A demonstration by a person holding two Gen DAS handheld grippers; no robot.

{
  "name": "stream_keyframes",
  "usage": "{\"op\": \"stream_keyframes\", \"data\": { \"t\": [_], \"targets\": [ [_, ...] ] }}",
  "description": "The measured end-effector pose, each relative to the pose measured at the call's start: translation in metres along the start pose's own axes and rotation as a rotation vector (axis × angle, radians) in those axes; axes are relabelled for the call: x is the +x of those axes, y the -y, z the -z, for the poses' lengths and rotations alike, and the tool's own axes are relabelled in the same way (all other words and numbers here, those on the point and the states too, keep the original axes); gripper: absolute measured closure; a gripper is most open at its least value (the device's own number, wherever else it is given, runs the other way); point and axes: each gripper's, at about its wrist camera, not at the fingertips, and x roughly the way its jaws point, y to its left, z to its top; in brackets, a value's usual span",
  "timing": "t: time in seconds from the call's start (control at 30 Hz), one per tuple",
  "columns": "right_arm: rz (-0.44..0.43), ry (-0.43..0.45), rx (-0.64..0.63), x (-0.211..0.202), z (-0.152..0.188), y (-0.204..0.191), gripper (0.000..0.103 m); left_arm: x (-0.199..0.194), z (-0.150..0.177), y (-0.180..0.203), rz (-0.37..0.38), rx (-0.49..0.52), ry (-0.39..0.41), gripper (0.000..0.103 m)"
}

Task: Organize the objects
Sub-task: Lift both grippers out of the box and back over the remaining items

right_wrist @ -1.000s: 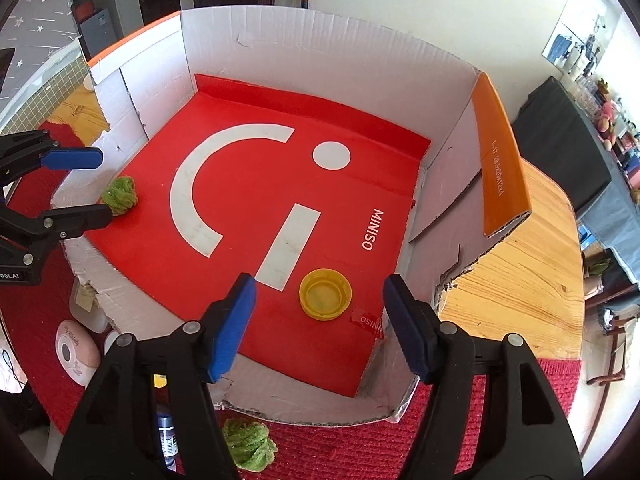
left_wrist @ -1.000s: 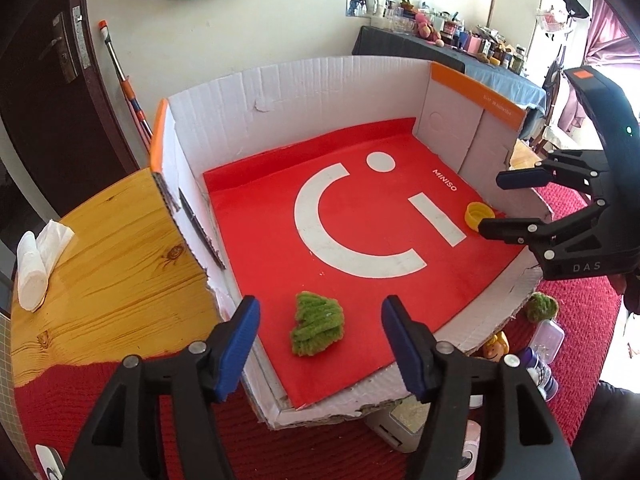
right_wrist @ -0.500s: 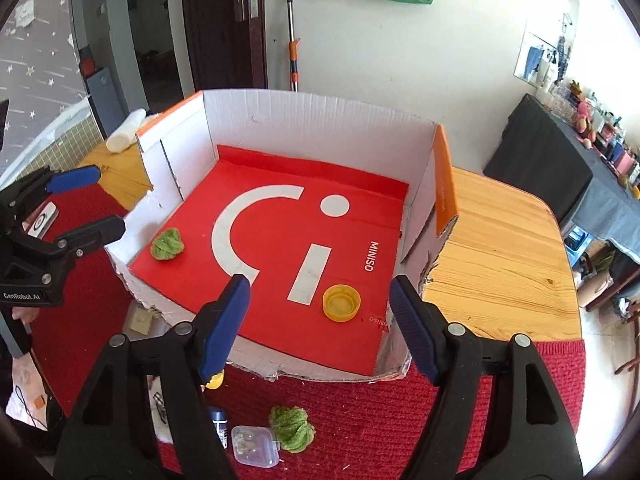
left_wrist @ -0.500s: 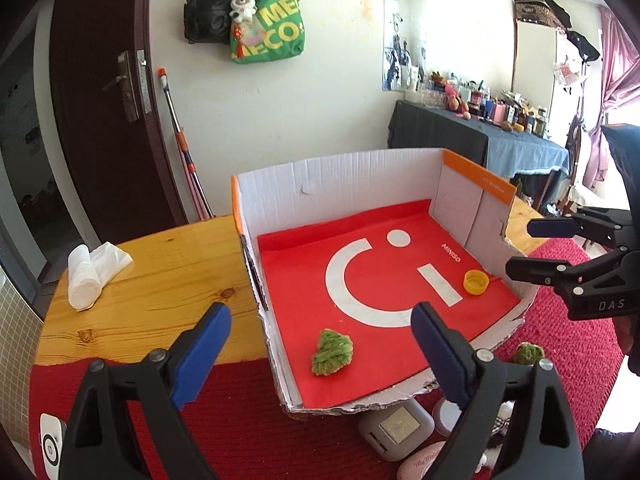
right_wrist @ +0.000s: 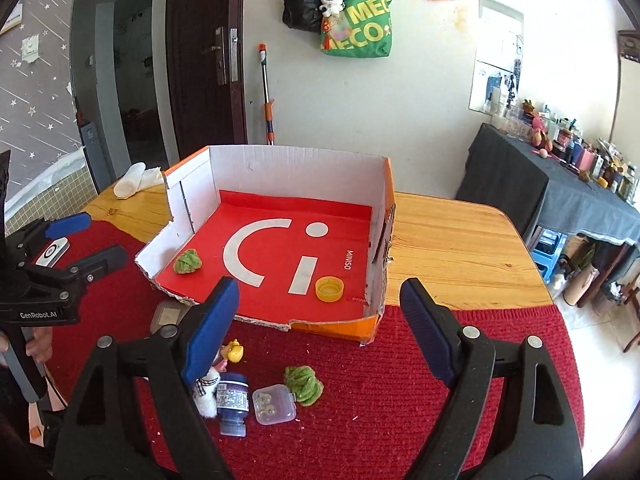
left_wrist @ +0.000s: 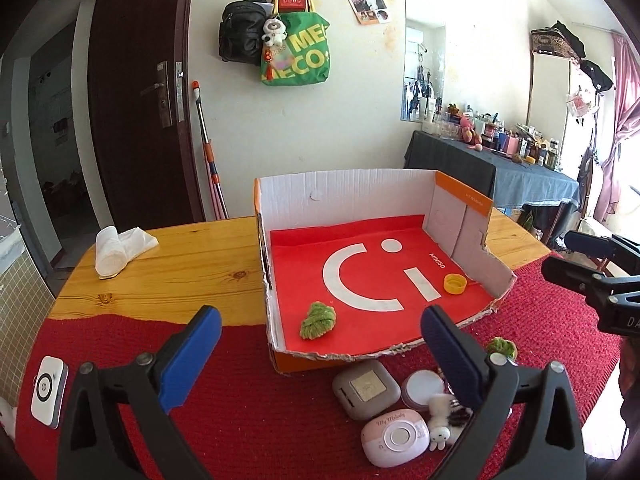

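Judging by two items in the cardboard box (right_wrist: 280,168), a green knit piece (right_wrist: 188,262) lower left and a yellow cap (right_wrist: 329,289) lower right, sorting is barely begun: both claws, left claw (left_wrist: 318,342) and right claw (right_wrist: 320,312), are opening and empty, while another green knit piece (right_wrist: 303,385), bottle (right_wrist: 233,402) and cases wait on the tabletop's red mat (right_wrist: 400,392).

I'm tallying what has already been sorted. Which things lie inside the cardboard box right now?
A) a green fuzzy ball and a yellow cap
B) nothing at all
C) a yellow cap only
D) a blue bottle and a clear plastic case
A: the green fuzzy ball and the yellow cap both rest on the red floor of the cardboard box; the remaining items lie outside on the red mat.
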Motion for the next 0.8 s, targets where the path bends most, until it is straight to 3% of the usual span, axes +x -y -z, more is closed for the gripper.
{"op": "stream_keyframes", "data": {
  "t": [0.27,0.57,0.8],
  "targets": [
    [0.021,0.008,0.039,-0.011,0.035,0.003,0.019,-0.02,0.027,0.009,-0.001,-0.03,0.006,0.0],
    [0.029,-0.041,0.036,0.001,0.077,-0.006,0.019,0.0,0.07,0.021,0.034,-0.033,-0.112,0.0],
    [0.018,-0.083,0.045,0.009,0.09,-0.008,0.019,0.008,0.08,0.023,0.06,-0.03,-0.157,0.0]
  ]
}}
